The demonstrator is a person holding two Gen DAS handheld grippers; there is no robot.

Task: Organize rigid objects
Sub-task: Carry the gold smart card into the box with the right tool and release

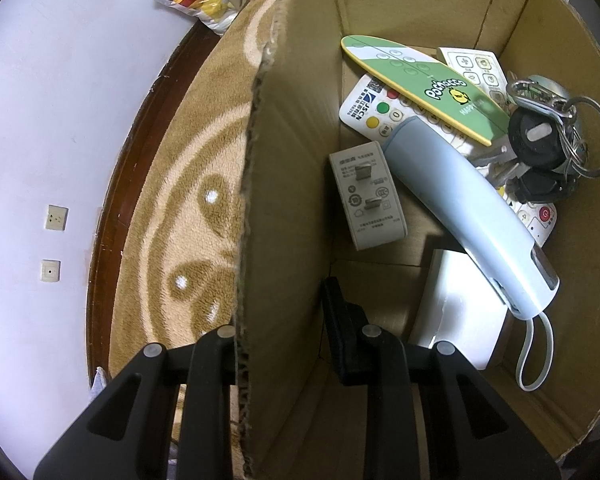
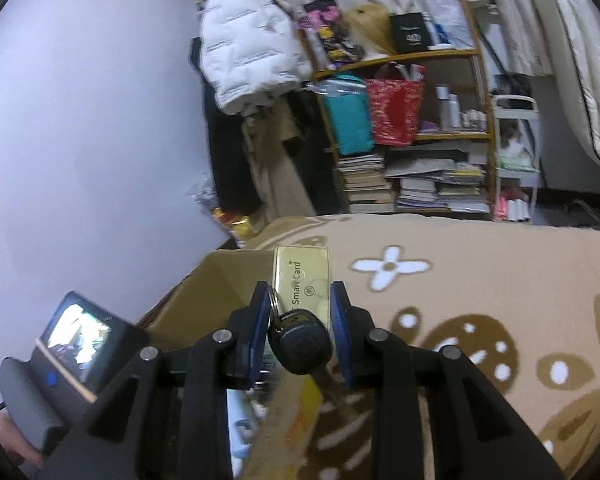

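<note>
My left gripper (image 1: 284,320) is shut on the left wall of the cardboard box (image 1: 276,184), one finger inside and one outside. Inside lie a green Pochacco board (image 1: 428,84), a white remote (image 1: 374,108), a grey plug adapter (image 1: 366,196), a pale blue handheld device (image 1: 460,196), a key bunch (image 1: 548,136) and a white block (image 1: 460,308). My right gripper (image 2: 300,312) holds a black key fob (image 2: 304,346) with a gold smart card (image 2: 302,280) above the box (image 2: 204,296).
The box sits on a tan patterned blanket (image 1: 180,208) on a bed beside a white wall (image 1: 40,120). A dark device with a lit screen (image 2: 80,332) is at lower left. A cluttered shelf (image 2: 412,120) with books stands beyond.
</note>
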